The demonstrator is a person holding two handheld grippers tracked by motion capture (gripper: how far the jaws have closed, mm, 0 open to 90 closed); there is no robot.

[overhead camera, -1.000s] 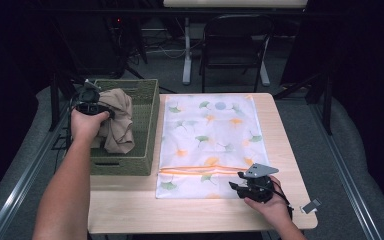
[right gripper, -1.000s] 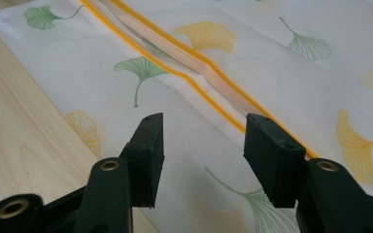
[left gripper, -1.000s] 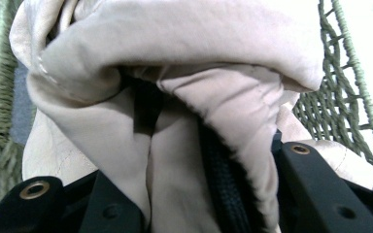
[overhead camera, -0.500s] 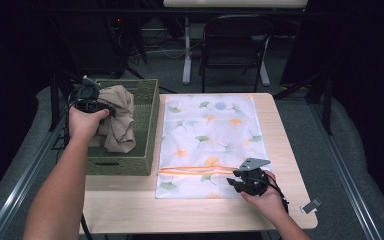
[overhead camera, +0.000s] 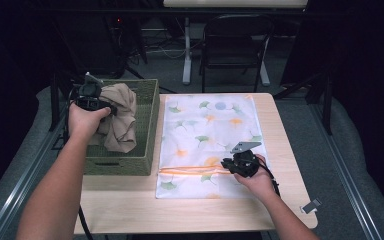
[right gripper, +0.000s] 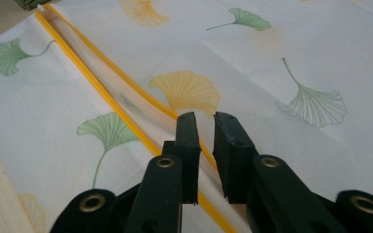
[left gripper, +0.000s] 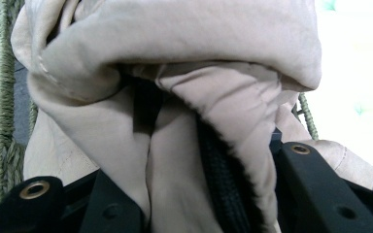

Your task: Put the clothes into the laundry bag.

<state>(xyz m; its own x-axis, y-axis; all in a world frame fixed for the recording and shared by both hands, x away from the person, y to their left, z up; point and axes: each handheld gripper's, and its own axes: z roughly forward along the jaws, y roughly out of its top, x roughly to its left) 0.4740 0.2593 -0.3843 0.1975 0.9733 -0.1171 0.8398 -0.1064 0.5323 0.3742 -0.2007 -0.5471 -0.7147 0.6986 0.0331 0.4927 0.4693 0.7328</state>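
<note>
Garment lifted from basket, laundry bag zipper not yet opened

Progress stood at an early stage. The left hand-held gripper [overhead camera: 96, 102] had its jaws clamped on a bunched fold of the beige garment [overhead camera: 120, 117], and the left gripper view showed the cloth [left gripper: 175, 97] draped over and between both black jaws, with a dark ribbed edge caught among the folds. Most of the garment hung below that hand-held gripper, over the green woven basket [overhead camera: 147, 105], its lower end apparently still inside. So the pick-up looked done, while the carry across to the bag remained.

The right hand-held gripper [overhead camera: 237, 165] rested low on the ginkgo-print laundry bag [overhead camera: 207, 125], which lay flat on the bench [overhead camera: 130, 210] just beside the basket. Its jaws had just been closing, and in the right gripper view they stood nearly together with a narrow gap left, tips set right at the orange zipper [right gripper: 102, 92]. I could not tell whether the tips [right gripper: 205, 145] already pinched the zipper or the fabric; no pull tab showed between them. The zipper line ran away from the jaws to their left, closed along all its visible length.

By my reading, 3 steps were left: opening the zipper, feeding the garment into the bag, and closing it again. The grip on the bag mattered first, since thin mesh might slip or bunch under a near-shut jaw.
</note>
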